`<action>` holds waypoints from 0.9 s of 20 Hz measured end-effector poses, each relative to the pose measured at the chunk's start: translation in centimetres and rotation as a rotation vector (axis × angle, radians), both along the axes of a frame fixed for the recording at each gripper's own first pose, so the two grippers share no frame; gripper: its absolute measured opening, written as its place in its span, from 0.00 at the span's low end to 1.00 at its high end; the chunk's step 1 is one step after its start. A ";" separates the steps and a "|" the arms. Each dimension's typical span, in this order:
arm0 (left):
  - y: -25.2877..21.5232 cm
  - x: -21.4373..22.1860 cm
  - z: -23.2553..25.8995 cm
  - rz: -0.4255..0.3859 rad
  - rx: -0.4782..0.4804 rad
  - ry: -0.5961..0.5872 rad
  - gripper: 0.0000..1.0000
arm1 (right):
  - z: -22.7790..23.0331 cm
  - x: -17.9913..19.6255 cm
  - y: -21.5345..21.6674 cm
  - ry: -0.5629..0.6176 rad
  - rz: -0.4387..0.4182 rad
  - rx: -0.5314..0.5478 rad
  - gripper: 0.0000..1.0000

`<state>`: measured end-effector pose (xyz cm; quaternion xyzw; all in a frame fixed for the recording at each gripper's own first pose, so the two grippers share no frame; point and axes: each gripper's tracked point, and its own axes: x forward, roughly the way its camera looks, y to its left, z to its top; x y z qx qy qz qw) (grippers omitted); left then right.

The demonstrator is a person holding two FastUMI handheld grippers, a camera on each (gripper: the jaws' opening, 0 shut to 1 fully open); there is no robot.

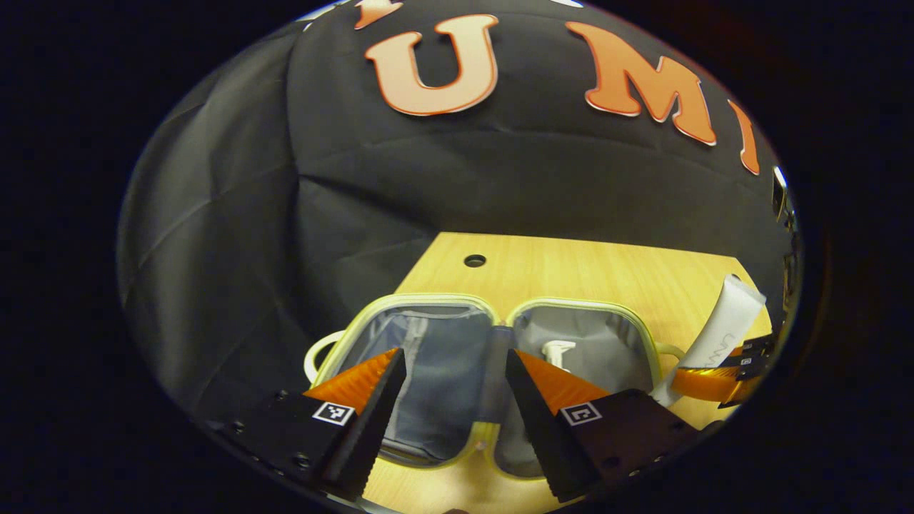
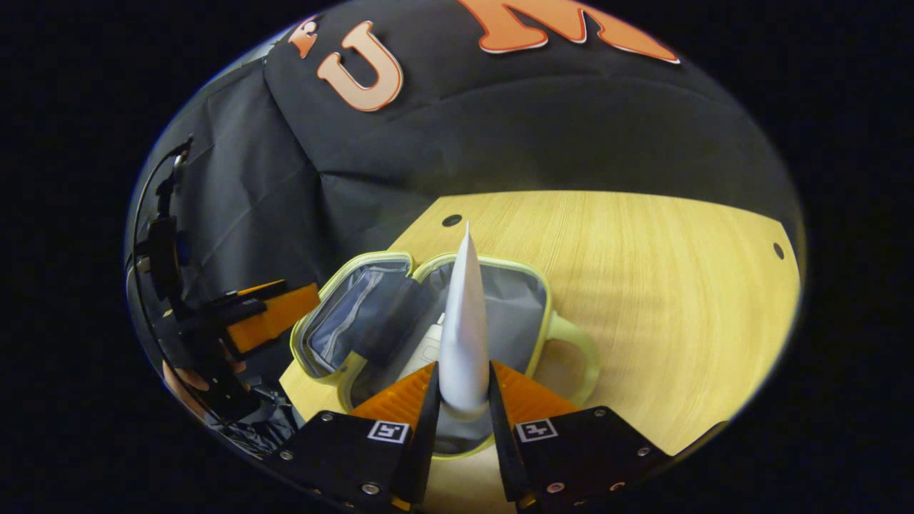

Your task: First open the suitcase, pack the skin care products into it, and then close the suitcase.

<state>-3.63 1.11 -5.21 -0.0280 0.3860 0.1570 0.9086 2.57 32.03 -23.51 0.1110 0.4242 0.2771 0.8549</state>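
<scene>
Tube (image 2: 464, 321) pinched in the right gripper (image 2: 463, 407) should lower flat into the suitcase (image 2: 543, 300); left gripper (image 1: 453, 400) hovers released above it.

Black claw (image 1: 450, 407) mounts, square markers, screws

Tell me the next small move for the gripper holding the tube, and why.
Probably lower the right gripper and release: it is shut on the white squeeze tube, held above the open pale-green suitcase, whose grey lining already holds a white pump bottle.
</scene>
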 end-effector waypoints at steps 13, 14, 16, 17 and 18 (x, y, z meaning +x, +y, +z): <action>5.3 -4.7 -1.1 0.122 -0.018 0.041 0.89 | -7.3 -1.5 2.9 0.282 0.019 -0.111 0.40; 5.5 -4.9 -1.2 0.127 -0.014 0.042 0.89 | -7.6 -1.3 2.9 0.293 0.012 -0.113 0.40; 6.2 -5.2 -1.2 0.141 -0.009 0.044 0.89 | -8.1 -0.6 3.4 0.322 -0.016 -0.108 0.40; 6.5 -5.4 -1.3 0.150 -0.009 0.046 0.89 | -8.4 -0.3 3.2 0.341 -0.035 -0.115 0.40; 6.9 -5.5 -1.4 0.158 -0.007 0.046 0.89 | -8.9 0.3 3.3 0.358 -0.056 -0.121 0.40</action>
